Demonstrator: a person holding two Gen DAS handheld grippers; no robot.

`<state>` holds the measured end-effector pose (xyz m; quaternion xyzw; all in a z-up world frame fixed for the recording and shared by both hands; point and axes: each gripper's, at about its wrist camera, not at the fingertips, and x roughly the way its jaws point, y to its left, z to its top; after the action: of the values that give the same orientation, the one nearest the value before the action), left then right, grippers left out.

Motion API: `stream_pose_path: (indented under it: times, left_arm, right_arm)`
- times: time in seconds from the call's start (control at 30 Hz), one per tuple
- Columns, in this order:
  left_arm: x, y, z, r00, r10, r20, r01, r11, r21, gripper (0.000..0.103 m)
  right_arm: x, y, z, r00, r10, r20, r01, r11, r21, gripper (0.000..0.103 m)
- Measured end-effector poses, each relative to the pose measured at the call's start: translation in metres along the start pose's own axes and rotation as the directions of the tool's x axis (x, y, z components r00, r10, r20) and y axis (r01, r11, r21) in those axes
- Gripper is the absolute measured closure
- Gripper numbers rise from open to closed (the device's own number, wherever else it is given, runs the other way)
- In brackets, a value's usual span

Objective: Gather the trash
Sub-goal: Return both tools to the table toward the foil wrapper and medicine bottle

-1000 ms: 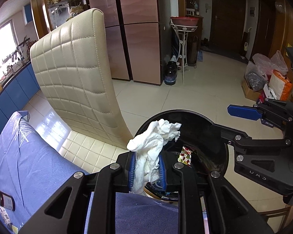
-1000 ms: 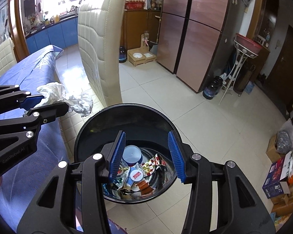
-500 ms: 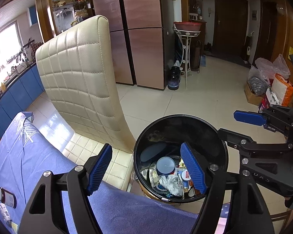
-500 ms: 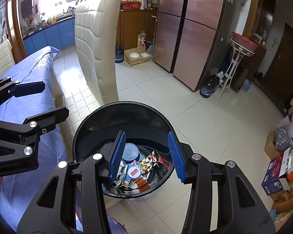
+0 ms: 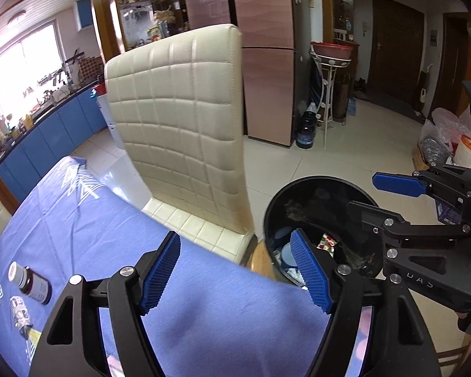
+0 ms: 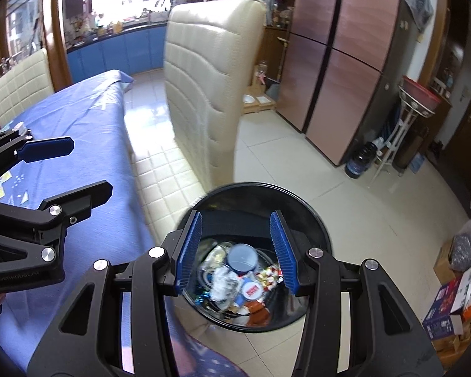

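The black trash bin (image 6: 315, 215) stands on the floor beside the table, holding a crumpled white tissue (image 6: 223, 282), a blue cup (image 6: 243, 256) and wrappers. Above its mouth hangs my right gripper (image 6: 237, 251), open with nothing between its blue pads. My left gripper (image 5: 235, 270) is open and empty over the edge of the blue tablecloth (image 5: 94, 220), left of the bin (image 5: 317, 194). A small brown bottle (image 5: 31, 282) and a crinkled wrapper (image 5: 20, 314) lie on the cloth at the far left. Each wrist view catches the other gripper at its side edge.
A cream quilted chair (image 5: 179, 132) stands pushed in between table and bin, its back rising close behind both grippers. Boxes and bags (image 6: 455, 282) crowd the floor at the right. Tall brown cabinets (image 6: 345, 78) and a plant stand (image 6: 405, 125) line the far wall.
The left jaws opened and the white tissue they held fell into the bin. Both grippers then drew back and left, so the left one is now over the tablecloth.
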<state>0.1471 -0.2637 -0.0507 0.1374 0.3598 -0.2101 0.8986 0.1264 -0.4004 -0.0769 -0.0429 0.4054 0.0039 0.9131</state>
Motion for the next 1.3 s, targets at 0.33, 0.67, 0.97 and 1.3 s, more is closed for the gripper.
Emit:
stream_pose_path:
  times: [0.33,0.67,0.97,1.3]
  left_arm:
    - [-0.032,0.068,-0.035,0.994,0.112,-0.015,-0.112,0.989,-0.099,0.032]
    - [-0.063,0.151,-0.077,0.969,0.238,-0.06,-0.245,0.943,-0.227,0.032]
    - [-0.082,0.206,-0.111,0.942,0.315,-0.111,-0.334,0.891,-0.306,0.032]
    - [-0.071,0.263,-0.136,0.912,0.361,-0.195,-0.41,0.823,-0.392,0.032]
  right_arm:
    - [0.001,0.078,0.018,0.994,0.105,0.009,-0.104,0.988,-0.111,0.055]
    - [0.005,0.177,0.038,0.973,0.232,0.008,-0.223,0.942,-0.249,0.055]
    - [0.012,0.246,0.048,0.952,0.305,-0.014,-0.292,0.895,-0.337,0.055]
    - [0.032,0.302,0.063,0.937,0.347,-0.047,-0.337,0.855,-0.394,0.049]
